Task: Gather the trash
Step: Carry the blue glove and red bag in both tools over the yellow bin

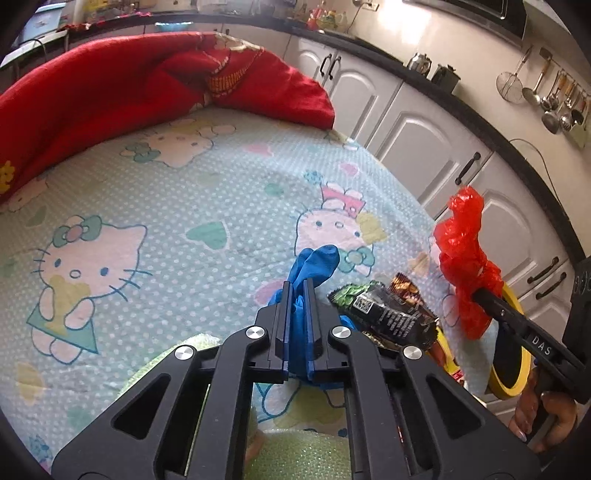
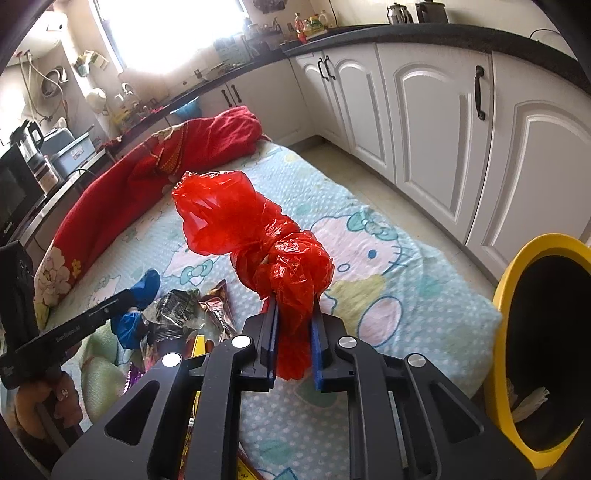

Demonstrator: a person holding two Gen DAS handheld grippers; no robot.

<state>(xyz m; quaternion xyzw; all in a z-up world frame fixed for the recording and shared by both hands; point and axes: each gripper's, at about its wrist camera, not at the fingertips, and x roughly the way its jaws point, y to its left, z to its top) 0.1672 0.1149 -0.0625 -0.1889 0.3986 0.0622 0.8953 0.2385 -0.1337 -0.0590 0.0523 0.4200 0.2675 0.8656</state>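
Underneath, lying flat across a kitchen floor: a mattress (image 1: 207, 192) in a pale dotted sheet printed with cartoon cats, a thick red blanket (image 1: 110, 96) bunching along its far edge. Running beside it, white panelled cabinets (image 2: 443, 140) under a dark tabletop (image 2: 424, 31) carrying kettles and bottles. Pinching a soft, limp blue glove (image 1: 314, 266) tight between nearly touching pads: the left tool (image 1: 298, 295). Clamping the neck of a crinkly, translucent red plastic bag (image 2: 258, 236), lifted clear of the sheet: the right tool (image 2: 293, 317), jaws narrowly apart. Lying crumpled on the sheet just beside the glove, glossy foil snack wrappers (image 1: 388, 314). Standing at the mattress edge, a round yellow-rimmed bin (image 2: 535, 343), black inside.
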